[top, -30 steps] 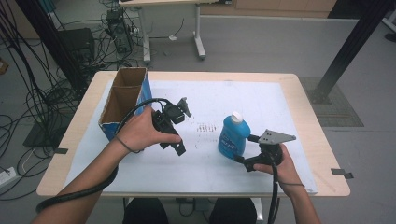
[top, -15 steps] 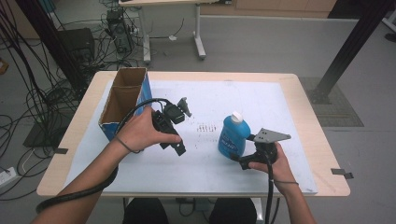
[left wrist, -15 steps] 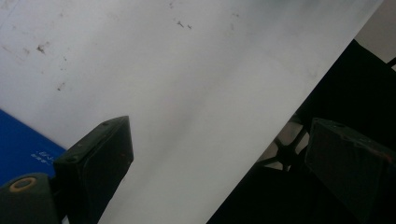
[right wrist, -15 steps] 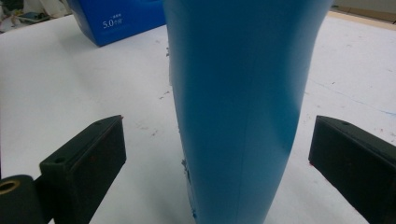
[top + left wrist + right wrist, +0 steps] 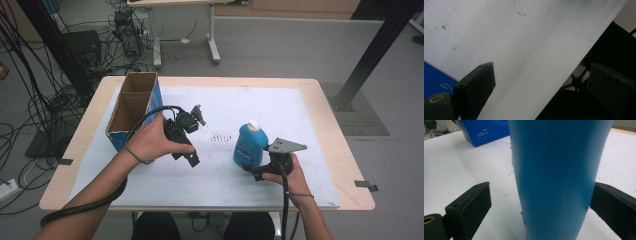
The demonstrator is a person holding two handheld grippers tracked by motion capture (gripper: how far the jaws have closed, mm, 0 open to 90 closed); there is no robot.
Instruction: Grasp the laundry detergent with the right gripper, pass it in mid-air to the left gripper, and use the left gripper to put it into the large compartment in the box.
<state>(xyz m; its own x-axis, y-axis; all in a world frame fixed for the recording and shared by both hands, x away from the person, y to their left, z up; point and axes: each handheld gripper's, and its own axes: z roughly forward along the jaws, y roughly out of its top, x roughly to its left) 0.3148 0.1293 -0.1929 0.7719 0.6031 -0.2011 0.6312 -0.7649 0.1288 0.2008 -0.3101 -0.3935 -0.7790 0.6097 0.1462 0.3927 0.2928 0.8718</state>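
Table (image 5: 320, 100): box (image 5: 131, 107) beside bottle (image 5: 250, 146)

The high view looks down on the whole counter (image 5: 300, 100); both gripper views sit close above it, sharing the blue box (image 5: 486, 131).
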